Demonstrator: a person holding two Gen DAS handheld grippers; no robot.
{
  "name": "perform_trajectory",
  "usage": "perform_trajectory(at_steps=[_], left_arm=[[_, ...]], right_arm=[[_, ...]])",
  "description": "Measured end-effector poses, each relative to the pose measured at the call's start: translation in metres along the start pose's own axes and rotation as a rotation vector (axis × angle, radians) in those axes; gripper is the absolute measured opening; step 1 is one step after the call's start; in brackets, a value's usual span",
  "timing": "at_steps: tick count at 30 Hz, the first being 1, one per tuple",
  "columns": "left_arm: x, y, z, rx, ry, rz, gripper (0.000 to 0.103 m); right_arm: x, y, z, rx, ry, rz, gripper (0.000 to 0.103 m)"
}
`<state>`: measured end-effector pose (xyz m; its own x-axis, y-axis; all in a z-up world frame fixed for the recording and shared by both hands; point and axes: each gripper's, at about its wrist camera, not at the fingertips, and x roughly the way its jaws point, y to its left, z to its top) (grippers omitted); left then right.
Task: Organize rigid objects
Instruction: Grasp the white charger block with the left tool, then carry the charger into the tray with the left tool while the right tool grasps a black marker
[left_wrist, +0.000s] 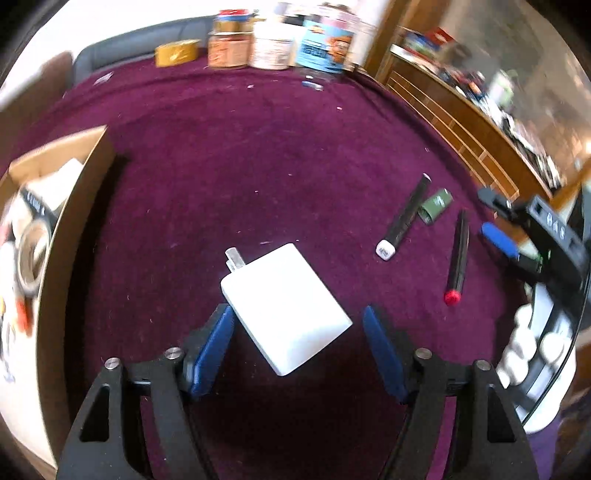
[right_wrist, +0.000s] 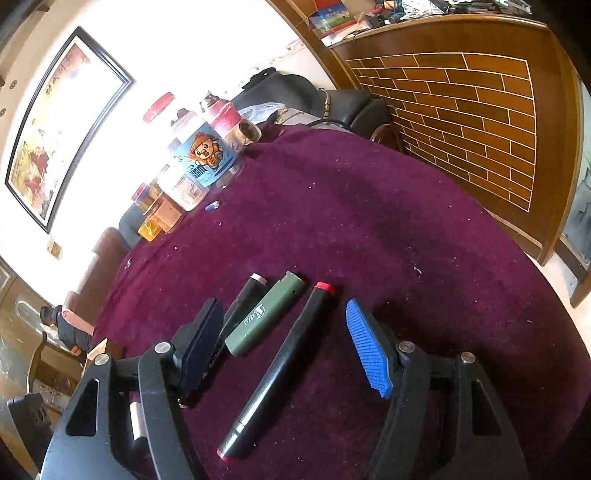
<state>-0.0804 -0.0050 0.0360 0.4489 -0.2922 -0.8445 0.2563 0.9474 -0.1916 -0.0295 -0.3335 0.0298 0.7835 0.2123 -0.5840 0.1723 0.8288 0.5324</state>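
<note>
White charger (left_wrist: 286, 306) is lying on the purple tablecloth (left_wrist: 258, 166), sitting between my left gripper (left_wrist: 297, 350) fingers, jaws apart; right gripper (right_wrist: 291, 343) is hovering spread over red-capped marker (right_wrist: 280, 365) and green lighter (right_wrist: 266, 317); cardboard box (left_wrist: 85, 206) at left.

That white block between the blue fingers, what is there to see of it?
The charger is a flat white block with rounded corners, seemingly smooth plastic. Metal prongs stick out of its far left corner. It lies flat and skewed on the purple cloth, between the open fingers of the left gripper. The left finger looks close to its edge; contact cannot be told. Nothing else touches it.
</note>
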Motion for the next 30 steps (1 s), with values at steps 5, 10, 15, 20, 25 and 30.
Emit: perform_trajectory(at_steps=[5, 10, 15, 20, 25, 30], left_arm=[[-0.013, 0.022, -0.006, 0.011, -0.008, 0.026, 0.048], [-0.007, 0.031, -0.001, -0.03, 0.012, 0.006, 0.049], [-0.001, 0.025, 0.006, -0.016, 0.001, 0.022, 0.062], [0.007, 0.017, 0.007, 0.061, -0.041, 0.067, 0.062], [0.0, 0.033, 0.007, 0.015, -0.064, 0.005, 0.042], [-0.013, 0.043, -0.001, -0.013, -0.104, -0.024, 0.042]], right_arm=[[0.004, 0.001, 0.0, 0.003, 0.016, -0.001, 0.069], [0.006, 0.002, 0.0, 0.0, 0.018, -0.015, 0.069], [0.008, 0.002, -0.001, -0.001, 0.026, -0.031, 0.069], [0.011, 0.003, -0.002, -0.007, 0.038, -0.047, 0.069], [0.012, 0.003, -0.002, -0.007, 0.046, -0.055, 0.069], [0.013, 0.004, -0.002, -0.01, 0.049, -0.061, 0.069]])
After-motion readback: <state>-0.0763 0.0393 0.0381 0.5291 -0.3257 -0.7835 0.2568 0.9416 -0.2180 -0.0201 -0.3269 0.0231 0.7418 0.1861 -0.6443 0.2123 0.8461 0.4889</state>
